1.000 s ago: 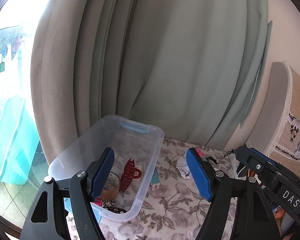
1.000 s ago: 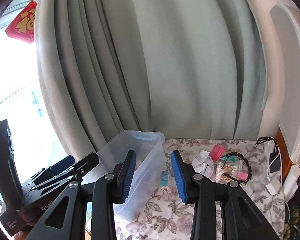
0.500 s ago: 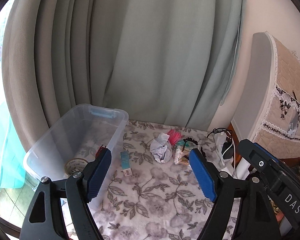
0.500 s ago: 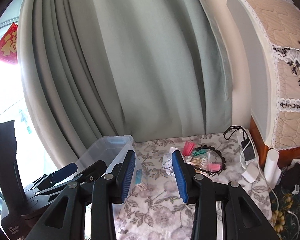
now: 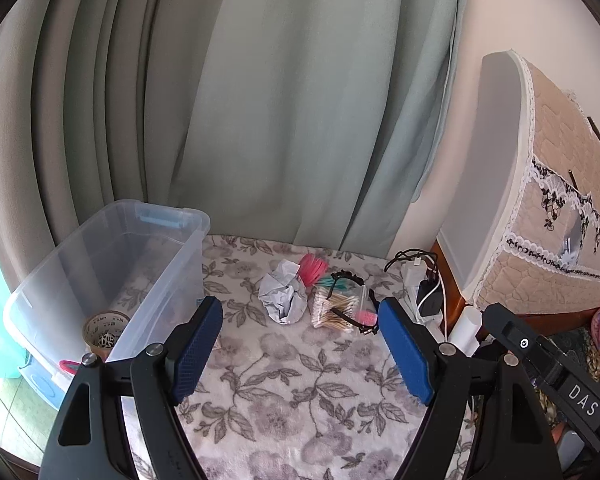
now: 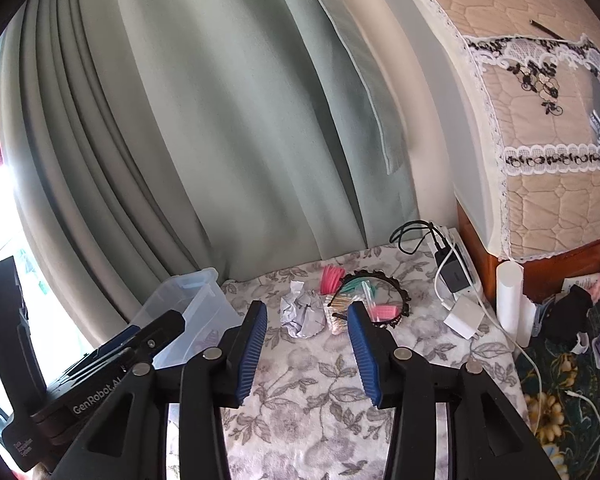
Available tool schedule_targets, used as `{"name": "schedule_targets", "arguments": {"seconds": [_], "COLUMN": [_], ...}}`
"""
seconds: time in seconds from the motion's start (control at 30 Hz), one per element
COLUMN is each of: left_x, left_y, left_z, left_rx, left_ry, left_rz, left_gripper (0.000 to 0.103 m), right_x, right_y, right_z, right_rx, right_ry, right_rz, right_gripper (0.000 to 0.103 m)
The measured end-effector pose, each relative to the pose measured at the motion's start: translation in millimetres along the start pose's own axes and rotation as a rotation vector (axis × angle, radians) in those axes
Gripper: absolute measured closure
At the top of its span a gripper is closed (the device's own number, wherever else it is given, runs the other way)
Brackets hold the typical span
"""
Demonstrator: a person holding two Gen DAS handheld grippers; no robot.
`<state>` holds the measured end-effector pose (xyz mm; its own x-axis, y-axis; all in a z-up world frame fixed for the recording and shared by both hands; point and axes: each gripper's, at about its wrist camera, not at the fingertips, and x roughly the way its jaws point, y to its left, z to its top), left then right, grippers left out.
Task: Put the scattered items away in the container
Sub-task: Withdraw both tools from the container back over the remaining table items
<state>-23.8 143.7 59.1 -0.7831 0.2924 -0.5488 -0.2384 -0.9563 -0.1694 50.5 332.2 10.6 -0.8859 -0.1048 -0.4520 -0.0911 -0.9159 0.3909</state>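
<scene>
Clear plastic bin [image 5: 112, 264] at nine o'clock, blue latch, tape roll [image 5: 104, 330] inside, crumpled paper [image 5: 282, 294] centre, "DAS" on right gripper [image 6: 307, 346], its empty jaws opening, left gripper [image 5: 300, 354] jaws wide, empty.

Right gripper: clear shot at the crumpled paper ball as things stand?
Probably yes. The right gripper, jaws opening and empty, points at the crumpled paper ball; only bare floral cloth lies between. The cotton swab bag sits close beside it.
</scene>
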Motion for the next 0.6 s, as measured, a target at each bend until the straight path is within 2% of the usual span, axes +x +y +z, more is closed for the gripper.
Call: {"name": "schedule_targets", "arguments": {"seconds": [0.27,0.4,0.6], "left_x": [23,37,55], "left_y": [-4,2,11], "left_z": [-14,-19,-29], "left_rx": [-0.019,-0.075,-0.102], "left_ry": [-0.003,0.019,0.013], "left_rz": [-0.052,-0.099,-0.091], "left_gripper": [0.022,0.022,0.022], "right_x": [16,27,48], "right_y": [-23,-32,-38], "right_z": [-8,-13,-21], "right_rx": [0.031,0.046,0.048], "right_ry": [0.056,0.085,0.133], "right_rz": [-0.026,-0.038,-0.048], "right_gripper": [0.056,0.056,0.056]}}
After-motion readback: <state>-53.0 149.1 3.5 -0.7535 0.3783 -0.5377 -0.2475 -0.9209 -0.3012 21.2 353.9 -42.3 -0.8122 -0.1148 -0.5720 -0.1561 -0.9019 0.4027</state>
